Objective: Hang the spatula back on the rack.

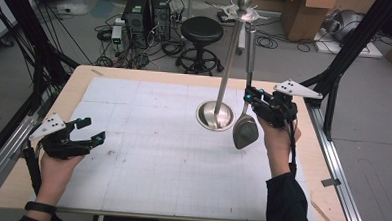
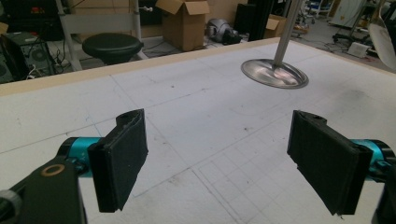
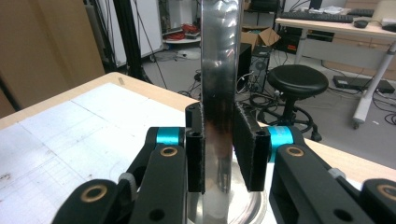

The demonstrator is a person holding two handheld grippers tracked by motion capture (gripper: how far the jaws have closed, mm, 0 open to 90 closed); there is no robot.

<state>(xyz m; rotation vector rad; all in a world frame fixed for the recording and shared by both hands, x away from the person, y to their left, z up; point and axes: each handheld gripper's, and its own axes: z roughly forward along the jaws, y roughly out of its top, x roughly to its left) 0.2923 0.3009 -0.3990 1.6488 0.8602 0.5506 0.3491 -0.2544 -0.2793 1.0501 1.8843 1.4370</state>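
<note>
A steel ladle [image 1: 246, 112] is pinched by its handle between the right gripper's [image 1: 249, 99] jaws, beside the stand [image 1: 215, 115]; the left gripper [image 1: 94, 130] is held spread, empty.

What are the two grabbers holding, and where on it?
The right gripper pinches a metal ladle by its handle, bowl hanging down. The left gripper is open and holds nothing.

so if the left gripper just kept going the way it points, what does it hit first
Probably nothing soon: the left gripper, jaws wide open, looks along bare mat. The stand base sits right of that line, so it likely passes it, though depth is unclear.
</note>
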